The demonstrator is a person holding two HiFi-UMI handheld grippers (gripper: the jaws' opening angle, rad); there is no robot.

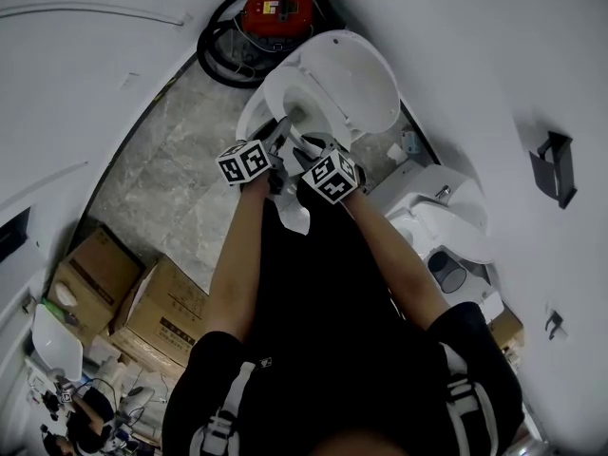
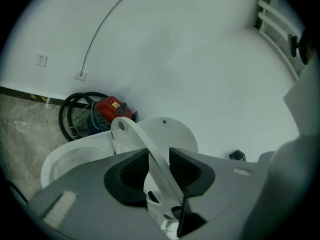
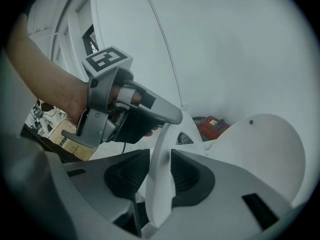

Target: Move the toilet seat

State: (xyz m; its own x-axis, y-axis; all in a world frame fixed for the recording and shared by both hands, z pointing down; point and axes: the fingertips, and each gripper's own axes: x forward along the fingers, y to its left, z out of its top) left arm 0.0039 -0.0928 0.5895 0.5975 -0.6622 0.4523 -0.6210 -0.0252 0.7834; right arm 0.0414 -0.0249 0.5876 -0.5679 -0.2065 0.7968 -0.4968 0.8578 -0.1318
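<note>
The white toilet (image 1: 274, 98) stands at the top middle of the head view with its lid (image 1: 353, 82) raised against the back. The toilet seat (image 2: 134, 138) is a thin white ring, tilted up off the bowl. My left gripper (image 2: 159, 170) is shut on one side of the ring, which runs between its dark pads. My right gripper (image 3: 160, 176) is shut on the seat (image 3: 163, 149) close beside it. In the head view both grippers, left (image 1: 282, 139) and right (image 1: 307, 152), meet over the bowl's front edge. The left gripper (image 3: 125, 115) also shows in the right gripper view.
A red vacuum cleaner (image 1: 277, 12) with a black hose sits behind the toilet by the wall. Cardboard boxes (image 1: 161, 312) stand at the lower left. A second white fixture (image 1: 446, 221) is at the right, and a dark holder (image 1: 556, 166) hangs on the right wall.
</note>
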